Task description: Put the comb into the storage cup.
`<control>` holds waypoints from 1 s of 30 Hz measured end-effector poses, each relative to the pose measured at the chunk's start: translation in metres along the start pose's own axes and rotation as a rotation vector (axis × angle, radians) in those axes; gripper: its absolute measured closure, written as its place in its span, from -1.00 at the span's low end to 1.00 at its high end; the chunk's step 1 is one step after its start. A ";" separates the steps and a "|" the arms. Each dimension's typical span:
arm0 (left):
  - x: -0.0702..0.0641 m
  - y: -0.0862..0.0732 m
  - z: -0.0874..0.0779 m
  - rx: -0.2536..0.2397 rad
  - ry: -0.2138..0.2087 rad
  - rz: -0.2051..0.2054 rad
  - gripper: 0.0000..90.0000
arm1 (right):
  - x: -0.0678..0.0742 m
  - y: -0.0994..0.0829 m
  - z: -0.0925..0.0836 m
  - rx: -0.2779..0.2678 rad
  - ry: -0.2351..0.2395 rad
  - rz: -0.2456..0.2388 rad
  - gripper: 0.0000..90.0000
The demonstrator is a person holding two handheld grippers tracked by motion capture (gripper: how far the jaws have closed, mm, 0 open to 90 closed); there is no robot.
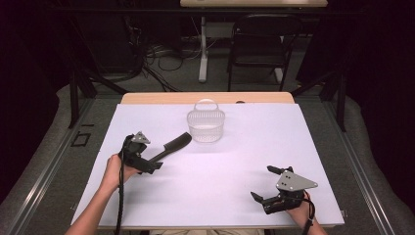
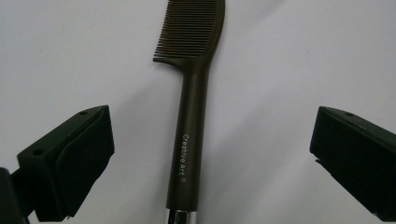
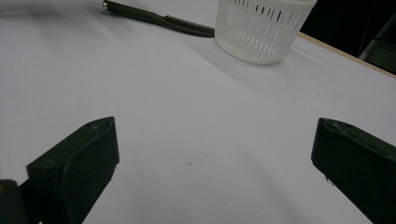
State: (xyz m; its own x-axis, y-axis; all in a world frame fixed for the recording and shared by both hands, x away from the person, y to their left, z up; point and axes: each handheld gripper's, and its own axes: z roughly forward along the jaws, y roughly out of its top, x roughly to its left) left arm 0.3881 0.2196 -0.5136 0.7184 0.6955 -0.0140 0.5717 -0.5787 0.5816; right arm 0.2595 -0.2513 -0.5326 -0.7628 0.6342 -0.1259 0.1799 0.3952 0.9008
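Observation:
A black comb (image 1: 176, 143) with a long handle lies flat on the white table sheet (image 1: 220, 166), left of centre, its toothed end pointing toward a white slotted basket (image 1: 206, 125). My left gripper (image 1: 152, 164) sits at the comb's handle end. In the left gripper view the handle (image 2: 190, 140) runs up between the wide-apart jaws of the left gripper (image 2: 213, 123), and neither pad touches it. My right gripper (image 1: 265, 183) rests open near the front right of the sheet, nothing between its jaws. The right gripper (image 3: 215, 135) looks across bare sheet toward the comb (image 3: 163, 19) and basket (image 3: 261, 28).
The basket stands upright at the back middle of the sheet with its handle raised, and looks empty. A strip of wooden table edge (image 1: 205, 97) shows behind the sheet. A black chair (image 1: 259, 39) and cables stand on the floor beyond the table.

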 end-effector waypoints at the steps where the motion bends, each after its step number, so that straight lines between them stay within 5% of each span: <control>1: 0.001 0.001 0.001 0.010 0.003 0.004 -1.00 | 0.000 0.000 0.000 0.000 0.000 0.000 -0.99; 16: 0.000 0.024 0.016 0.163 0.046 0.060 -0.98 | -0.001 0.000 -0.002 -0.007 -0.006 -0.006 -0.99; 30: -0.005 0.045 0.025 0.281 0.056 0.119 -0.35 | -0.001 0.000 0.000 0.001 0.002 0.002 -0.99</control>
State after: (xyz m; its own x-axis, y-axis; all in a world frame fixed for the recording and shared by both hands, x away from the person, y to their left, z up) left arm 0.4203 0.1795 -0.5080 0.7685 0.6335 0.0906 0.5773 -0.7474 0.3290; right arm 0.2599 -0.2517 -0.5328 -0.7640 0.6334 -0.1230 0.1822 0.3947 0.9006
